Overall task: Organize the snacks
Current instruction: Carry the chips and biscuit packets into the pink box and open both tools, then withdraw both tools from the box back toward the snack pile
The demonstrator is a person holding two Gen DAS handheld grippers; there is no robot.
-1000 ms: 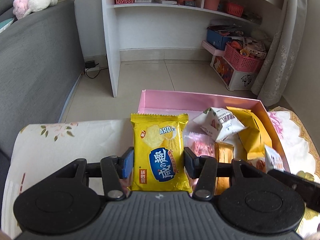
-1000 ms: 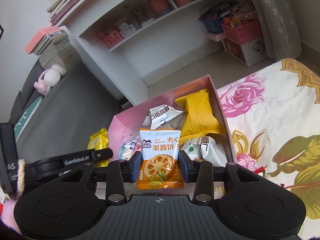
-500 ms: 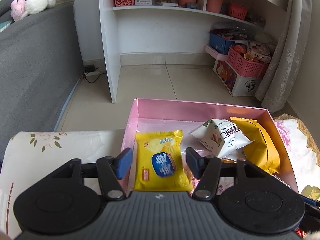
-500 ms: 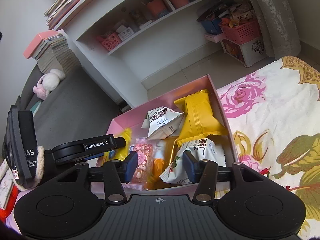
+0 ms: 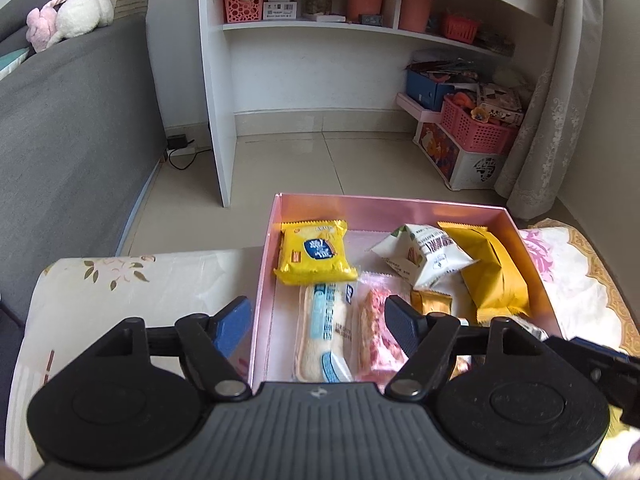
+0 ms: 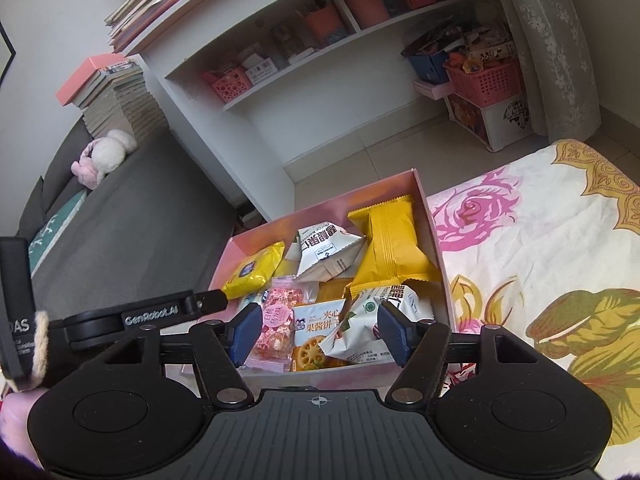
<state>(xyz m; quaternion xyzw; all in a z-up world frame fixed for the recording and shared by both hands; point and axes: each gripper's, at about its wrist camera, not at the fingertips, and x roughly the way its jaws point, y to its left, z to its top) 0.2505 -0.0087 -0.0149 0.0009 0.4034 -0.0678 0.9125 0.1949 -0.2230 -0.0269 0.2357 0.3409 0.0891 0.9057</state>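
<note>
Left wrist view is showing the left gripper (image 5: 318, 320) hanging with its jaws spread wide and nothing between them, straddling the near-left wall of the pink box (image 5: 262, 276): the left blue pad is sitting outside the wall, the right pad inside over the snacks. Straight ahead of it, deeper in the box, the yellow cracker packet (image 5: 314, 254) is lying flat against the far-left corner, its long axis running across the gripper's line of sight. Just below the open jaws the pale blue-and-white bread packet (image 5: 326, 332) is lying lengthwise, pointing away from the tool, with the pink nougat packet (image 5: 376, 334) beside it on the right. In the right wrist view, the right gripper (image 6: 320, 334) is likewise spread and empty, hovering over the near edge of the box, with the jam biscuit packet (image 6: 316, 334) and a white-and-green pouch (image 6: 372, 322) lying between and just beyond its pads. Ahead and to its right, a large yellow pillow pack (image 6: 390, 252) is leaning over a white triangular pouch (image 6: 328, 250). No snack is showing outside the box on the floral cloth (image 6: 540, 256), so I judge any further tidying is falling to whichever gripper is nearer: left for the bread packet, right for the biscuit side.
</note>
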